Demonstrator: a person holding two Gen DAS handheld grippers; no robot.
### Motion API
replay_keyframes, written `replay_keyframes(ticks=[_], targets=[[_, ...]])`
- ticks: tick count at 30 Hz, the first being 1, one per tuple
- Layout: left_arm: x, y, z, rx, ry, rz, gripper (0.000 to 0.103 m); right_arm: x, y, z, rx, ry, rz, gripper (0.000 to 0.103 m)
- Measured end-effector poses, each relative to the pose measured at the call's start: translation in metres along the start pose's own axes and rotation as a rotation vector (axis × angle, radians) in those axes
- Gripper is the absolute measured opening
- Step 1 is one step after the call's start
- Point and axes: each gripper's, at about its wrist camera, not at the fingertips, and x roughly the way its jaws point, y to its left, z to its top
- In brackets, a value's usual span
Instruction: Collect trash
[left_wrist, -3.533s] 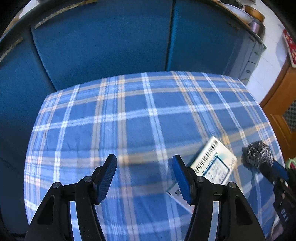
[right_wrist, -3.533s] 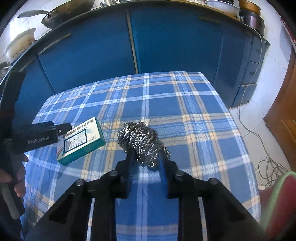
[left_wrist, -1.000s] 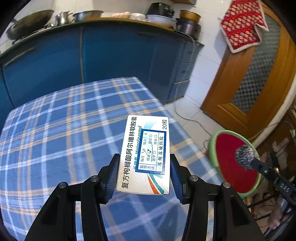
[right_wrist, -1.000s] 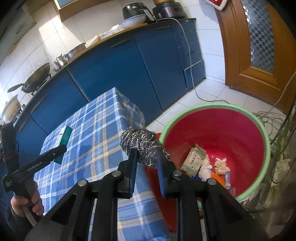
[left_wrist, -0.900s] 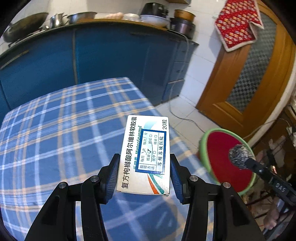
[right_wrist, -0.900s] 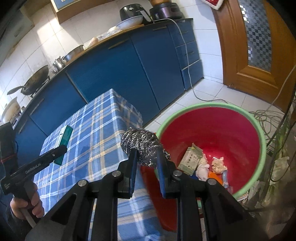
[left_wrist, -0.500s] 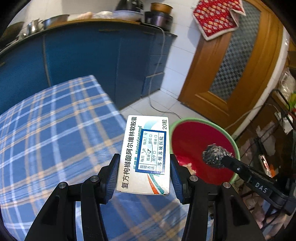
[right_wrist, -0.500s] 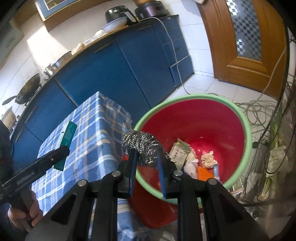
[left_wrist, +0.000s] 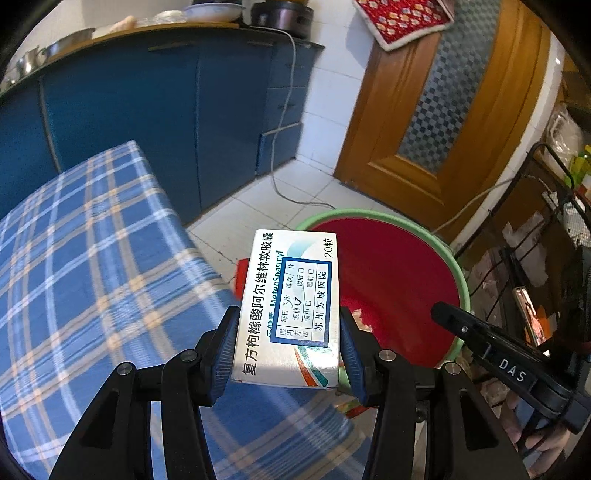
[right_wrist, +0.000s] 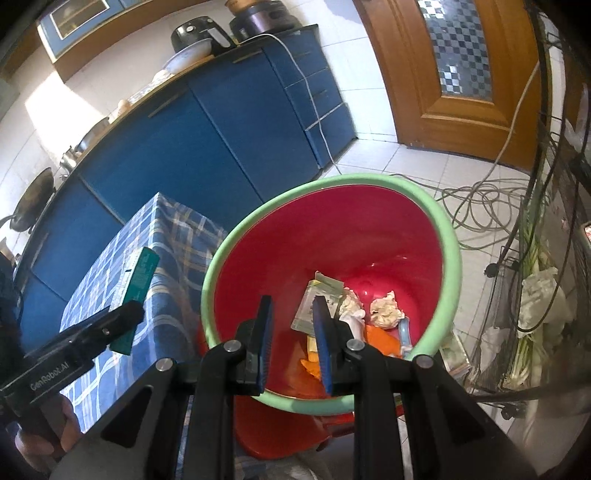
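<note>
The medicine box (left_wrist: 291, 306), judged light, stiff yet crushable cardboard, is clamped across its long sides by the left hand-held gripper (left_wrist: 289, 350). The right hand-held gripper (right_wrist: 291, 345) is held above the red bin (right_wrist: 448, 236), jaws slightly apart and apparently empty.

Both grippers are showing black frames, round silver screws and ribbed blue pads (left_wrist: 352, 350). White "DAS" lettering is showing on the right gripper (right_wrist: 291, 339), "GenRobot.AI" on the left gripper (left_wrist: 288, 350).

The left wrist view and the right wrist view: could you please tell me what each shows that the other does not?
Left wrist only: the medicine box's printed white face, clamped in the left gripper, and a red patterned cloth on the door. Right wrist only: crumpled paper and other trash inside the bin, seen between the right gripper's empty jaws. Both: the red bin, the plaid tablecloth, blue cabinets.
</note>
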Motion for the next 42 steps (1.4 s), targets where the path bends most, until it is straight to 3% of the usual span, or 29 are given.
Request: replay_keyframes(ticks=[9, 14, 27, 42], targets=[[0.021, -0.023, 0.005, 0.062, 0.02, -0.022, 0.054, -0.003, -0.013, 0.001, 0.029, -0.013, -0.011, 0.024], [0.023, -0.027, 0.005, 0.068, 0.022, -0.021, 0.062, -0.003, -0.018, 0.001, 0.042, -0.012, -0.014, 0.025], [0.0, -0.005, -0.002, -0.02, -0.001, 0.007, 0.062, -0.012, -0.001, -0.004, -0.002, -0.012, 0.013, 0.035], [-0.077, 0.035, -0.03, -0.121, -0.123, 0.179, 0.065, -0.044, 0.054, -0.021, -0.14, -0.067, 0.077, 0.048]])
